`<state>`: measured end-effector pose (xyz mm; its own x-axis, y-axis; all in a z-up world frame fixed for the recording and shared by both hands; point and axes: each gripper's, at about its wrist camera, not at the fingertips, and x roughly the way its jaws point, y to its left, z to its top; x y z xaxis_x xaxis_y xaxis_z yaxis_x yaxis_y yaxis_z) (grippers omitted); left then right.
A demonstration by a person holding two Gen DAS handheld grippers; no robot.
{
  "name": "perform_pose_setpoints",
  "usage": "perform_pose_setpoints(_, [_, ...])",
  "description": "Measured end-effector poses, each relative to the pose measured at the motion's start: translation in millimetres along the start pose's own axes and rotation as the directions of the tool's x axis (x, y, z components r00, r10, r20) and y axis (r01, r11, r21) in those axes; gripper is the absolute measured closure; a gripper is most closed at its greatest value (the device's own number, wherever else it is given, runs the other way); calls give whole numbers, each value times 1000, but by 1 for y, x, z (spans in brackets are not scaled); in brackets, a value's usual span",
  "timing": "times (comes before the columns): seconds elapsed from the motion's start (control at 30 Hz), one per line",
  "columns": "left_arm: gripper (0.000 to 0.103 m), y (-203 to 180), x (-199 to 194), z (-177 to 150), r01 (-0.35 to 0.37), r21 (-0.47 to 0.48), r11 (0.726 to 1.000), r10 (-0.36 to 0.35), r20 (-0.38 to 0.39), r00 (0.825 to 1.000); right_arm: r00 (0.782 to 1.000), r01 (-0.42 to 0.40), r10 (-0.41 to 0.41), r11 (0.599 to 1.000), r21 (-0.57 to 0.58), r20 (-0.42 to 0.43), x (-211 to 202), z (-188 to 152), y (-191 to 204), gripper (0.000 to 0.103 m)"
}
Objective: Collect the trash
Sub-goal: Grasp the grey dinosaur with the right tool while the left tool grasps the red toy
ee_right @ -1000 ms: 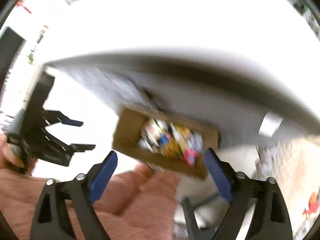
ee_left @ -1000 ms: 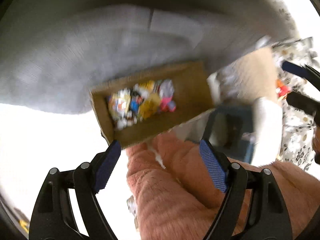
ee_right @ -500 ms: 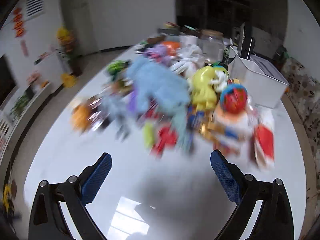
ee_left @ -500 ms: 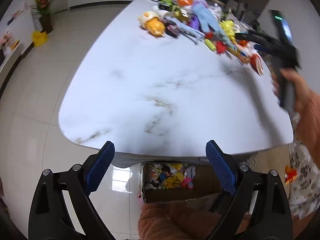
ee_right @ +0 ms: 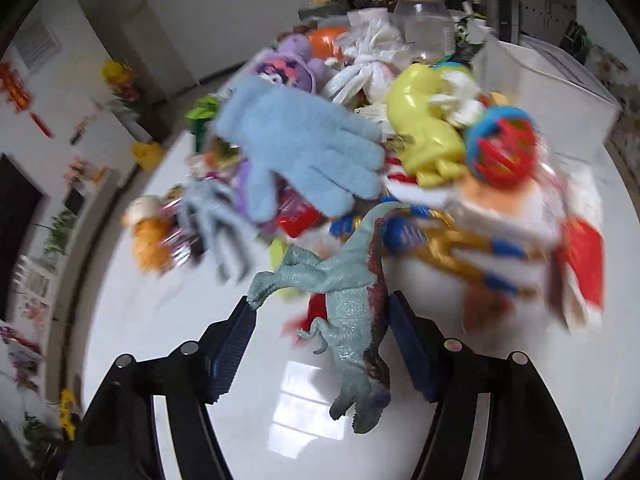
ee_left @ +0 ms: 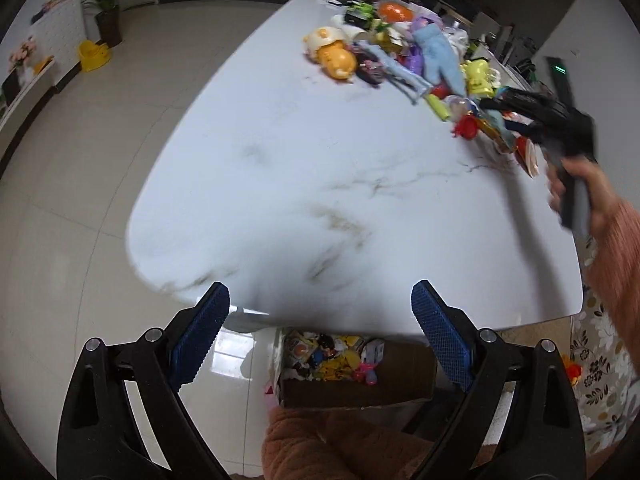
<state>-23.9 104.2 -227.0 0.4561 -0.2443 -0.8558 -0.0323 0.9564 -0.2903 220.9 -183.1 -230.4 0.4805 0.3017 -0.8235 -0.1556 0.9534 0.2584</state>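
Toy dinosaur (ee_right: 352, 320), grey-green with a reddish flank, lies between the fingers of the right gripper (ee_right: 320, 344), head toward the camera, tail running up into the heap. One hind foot touches the tip of the left-hand finger (ee_right: 232, 352); the reddish side sits against the other finger. Jaws are closing on it; firm pressure from both pads cannot be confirmed.

Heap behind the dinosaur sits on the white marble table (ee_right: 160, 320): pale blue glove (ee_right: 304, 152), yellow plastic toy (ee_right: 424, 120), blue-and-red lattice ball (ee_right: 504, 144), knotted white plastic bag (ee_right: 368, 64), clear jar (ee_right: 424, 28) at the far end. Much of the heap is motion-blurred.

Left gripper (ee_left: 320, 332) hangs over the near edge of the table with fingers spread wide, nothing between them. Below that edge, on the tiled floor, a cardboard box (ee_left: 400, 384) holds a mix of colourful wrappers and scraps (ee_left: 332, 356). Pink fuzzy sleeve (ee_left: 616, 264) at the right of the left wrist view leads to the hand (ee_left: 576, 184) on the right gripper's handle, reaching into the heap.
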Motion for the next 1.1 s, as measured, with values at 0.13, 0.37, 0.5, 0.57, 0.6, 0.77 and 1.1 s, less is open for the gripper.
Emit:
perform_pose_setpoints(0.13, [13,-48,29,28,56,131,990,-53,-30,998,996,-60,56,997,51,74,-68,-45,-20,36])
perform_pose_setpoints(0.37, [13,-172,107,101,84,337,938,-86,-10,996,985,-47,19,985,164,169,-160,-116,-59,36])
perform_pose_setpoints(0.5, [13,-218,153,144,32,293,956,-32,-4,999,982,-20,-21,976,218,186,-185,-153,-77,36])
perform_pose_setpoints(0.57, [13,-232,178,164,-26,246,969,30,-16,999,982,-9,-35,973,233,184,-193,-170,-85,36])
perform_pose_setpoints(0.6, [13,-238,191,173,-62,226,972,68,-19,998,983,-8,-37,970,243,181,-195,-177,-87,36])
perform_pose_setpoints(0.77, [38,-250,220,194,-163,174,971,175,-56,983,987,-5,-37,966,260,158,-197,-205,-92,36])
perform_pose_setpoints(1.1, [64,-227,170,163,-60,190,980,73,-62,995,989,-42,9,975,217,149,-193,-197,-87,36])
